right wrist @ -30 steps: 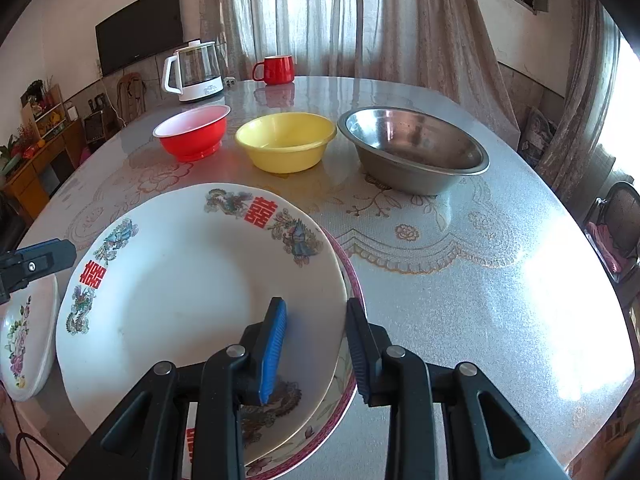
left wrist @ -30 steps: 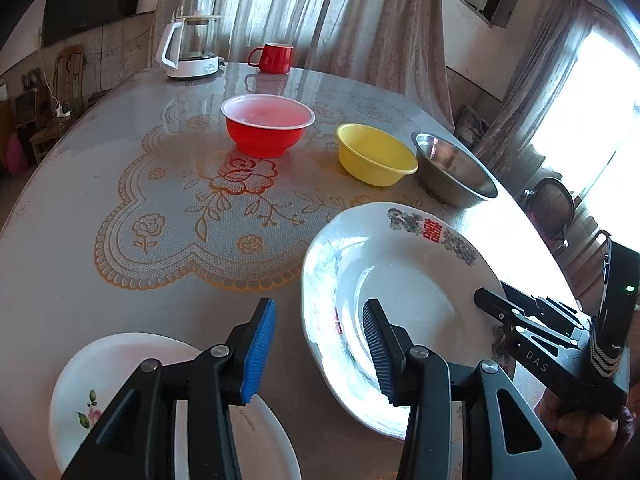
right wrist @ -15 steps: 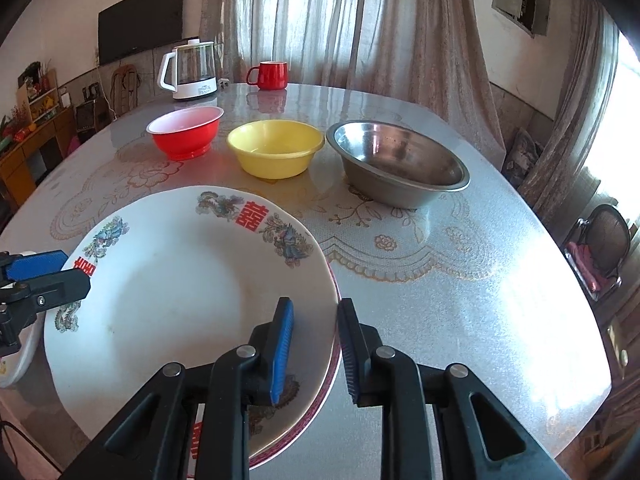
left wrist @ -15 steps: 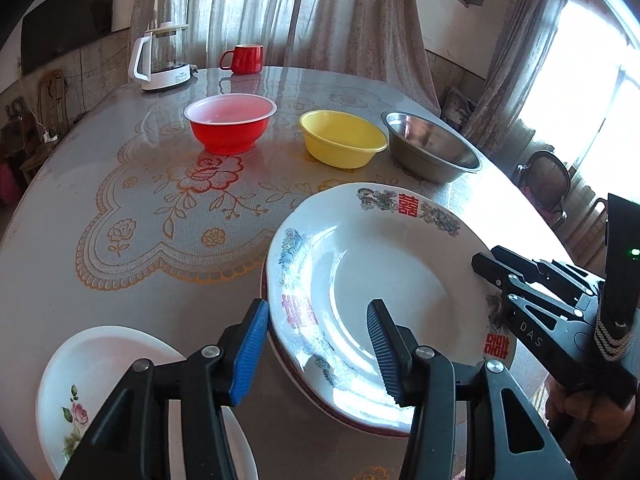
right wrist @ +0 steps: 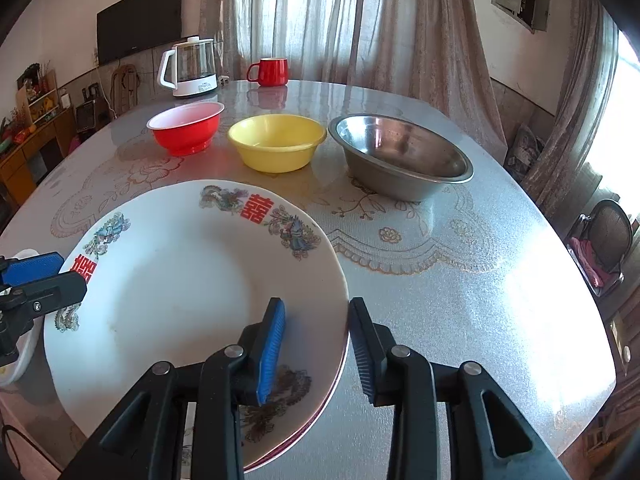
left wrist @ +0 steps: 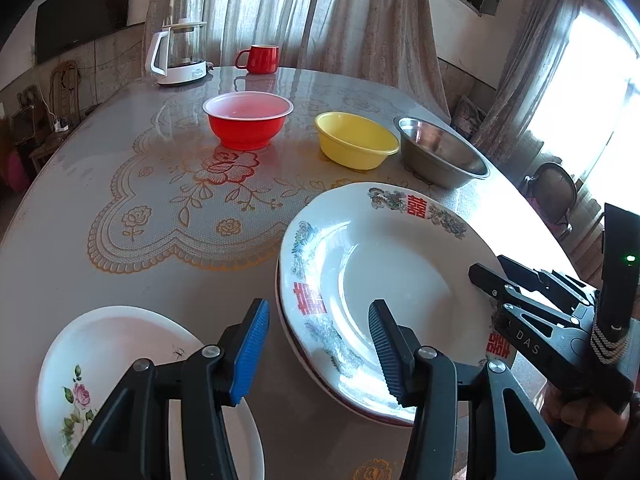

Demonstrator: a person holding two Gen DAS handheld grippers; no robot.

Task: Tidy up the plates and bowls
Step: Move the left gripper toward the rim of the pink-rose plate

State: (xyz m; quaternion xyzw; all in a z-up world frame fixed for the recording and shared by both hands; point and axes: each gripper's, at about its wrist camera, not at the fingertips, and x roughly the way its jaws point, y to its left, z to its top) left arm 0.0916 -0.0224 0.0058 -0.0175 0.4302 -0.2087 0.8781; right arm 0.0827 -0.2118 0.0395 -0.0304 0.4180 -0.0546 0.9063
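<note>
A large white plate with red characters [left wrist: 392,276] [right wrist: 180,280] lies stacked on a red-rimmed plate [right wrist: 320,396] on the table. My left gripper [left wrist: 318,344] is open, its jaws straddling the stack's near-left rim. My right gripper [right wrist: 318,348] is open, its jaws straddling the stack's right rim without gripping. A small white rose plate [left wrist: 108,364] lies at the near left. Behind stand a red bowl [left wrist: 248,124] [right wrist: 186,128], a yellow bowl [left wrist: 356,144] [right wrist: 276,146] and a steel bowl [left wrist: 440,156] [right wrist: 400,160].
A glass kettle [left wrist: 178,54] [right wrist: 190,68] and a red mug [left wrist: 260,58] [right wrist: 272,72] stand at the table's far edge. The round table [right wrist: 460,280] carries a lace-patterned mat [left wrist: 160,208]. A chair [right wrist: 608,240] stands to the right.
The right gripper's jaws have opened wider around the plate rim. Both grippers have pulled back and risen slightly. The plate stack has not moved.
</note>
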